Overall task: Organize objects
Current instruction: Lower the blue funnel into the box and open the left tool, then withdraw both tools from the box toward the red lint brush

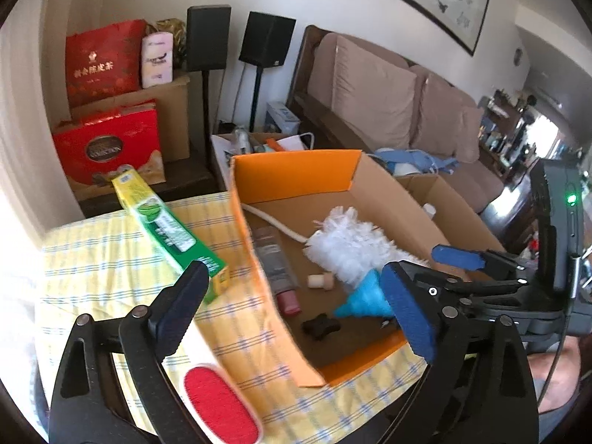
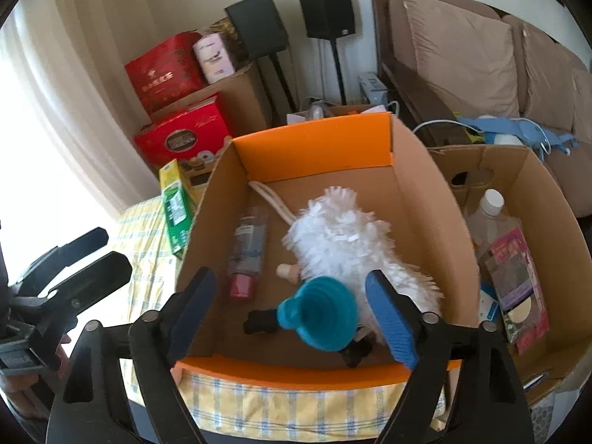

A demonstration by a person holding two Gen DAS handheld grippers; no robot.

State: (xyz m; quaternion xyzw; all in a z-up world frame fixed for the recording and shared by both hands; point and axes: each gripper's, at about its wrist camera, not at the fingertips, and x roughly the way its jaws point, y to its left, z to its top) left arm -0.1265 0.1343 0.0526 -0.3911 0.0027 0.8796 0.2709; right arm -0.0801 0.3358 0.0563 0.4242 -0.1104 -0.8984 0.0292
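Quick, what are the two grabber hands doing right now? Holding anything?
Left gripper: open, holding nothing; the red lint brush lies loose on the table below it.
Right gripper: open, holding nothing; the blue funnel sits loose in the box between its fingers.

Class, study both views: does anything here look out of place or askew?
Two things still lie on the yellow checked tablecloth outside the orange-lined cardboard box: a green and yellow carton, lying askew beside the box, and a red lint brush near the table edge. The blue funnel lies tipped against the white duster.
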